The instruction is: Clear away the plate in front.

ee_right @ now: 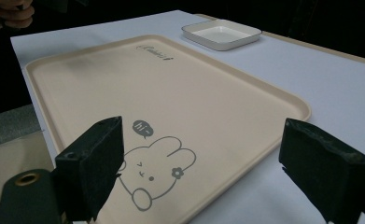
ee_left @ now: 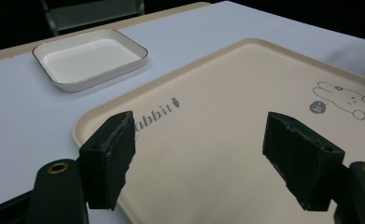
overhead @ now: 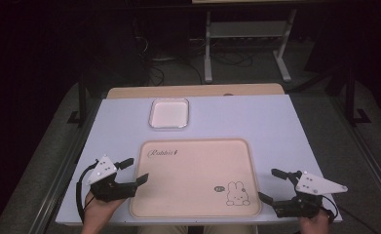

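A beige tray with a rabbit drawing lies flat at the table's near middle; it also appears as the tray and the tray in the gripper views. Behind it sits a small white rectangular dish, seen again as the dish and the dish. My left gripper hovers at the tray's left edge, open, nothing between its jaws; the left gripper looks along the tray. My right gripper stands open and empty at the tray's right front corner, and the right gripper frames the rabbit.
The white tabletop has bare space on both sides of the tray and around the dish. A wooden strip runs along the far edge. Beyond it stand a metal frame and cables on a dark floor.
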`<state>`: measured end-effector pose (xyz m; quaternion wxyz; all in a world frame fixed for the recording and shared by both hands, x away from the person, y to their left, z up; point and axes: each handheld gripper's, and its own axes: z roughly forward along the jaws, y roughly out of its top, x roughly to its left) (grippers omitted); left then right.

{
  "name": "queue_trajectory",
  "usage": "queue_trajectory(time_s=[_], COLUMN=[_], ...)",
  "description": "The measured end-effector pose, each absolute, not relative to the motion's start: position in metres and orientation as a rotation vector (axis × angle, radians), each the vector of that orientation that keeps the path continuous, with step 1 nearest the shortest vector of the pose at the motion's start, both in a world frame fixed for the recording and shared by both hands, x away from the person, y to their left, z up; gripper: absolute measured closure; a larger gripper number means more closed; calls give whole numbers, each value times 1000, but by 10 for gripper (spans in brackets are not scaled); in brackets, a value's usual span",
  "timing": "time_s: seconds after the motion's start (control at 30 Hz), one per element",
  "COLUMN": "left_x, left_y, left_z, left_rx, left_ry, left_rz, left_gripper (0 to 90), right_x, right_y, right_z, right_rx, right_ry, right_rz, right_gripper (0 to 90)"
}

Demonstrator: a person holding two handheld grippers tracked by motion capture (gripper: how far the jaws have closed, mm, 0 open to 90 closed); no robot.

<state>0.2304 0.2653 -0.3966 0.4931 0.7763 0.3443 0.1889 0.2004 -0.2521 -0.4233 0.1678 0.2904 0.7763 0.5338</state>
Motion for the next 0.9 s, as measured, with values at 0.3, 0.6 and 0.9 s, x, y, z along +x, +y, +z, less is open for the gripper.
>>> queue_trajectory(time_s=[0.3, 0.6, 0.9], left_x=[238, 253, 276], left_y=[270, 267, 258], left_z=[-392, -385, -373], left_rx=[1892, 1910, 1932], left_ry=[863, 888, 847], left_rz=[410, 358, 345], left_gripper=[276, 299, 333], right_x=[200, 201, 202], right_y=[-252, -252, -252], right_z=[-423, -423, -424], right_rx=[825, 844, 839], right_ry=[2206, 2195, 2199], right_rz=[1512, 1512, 1512], right_gripper=[131, 131, 131])
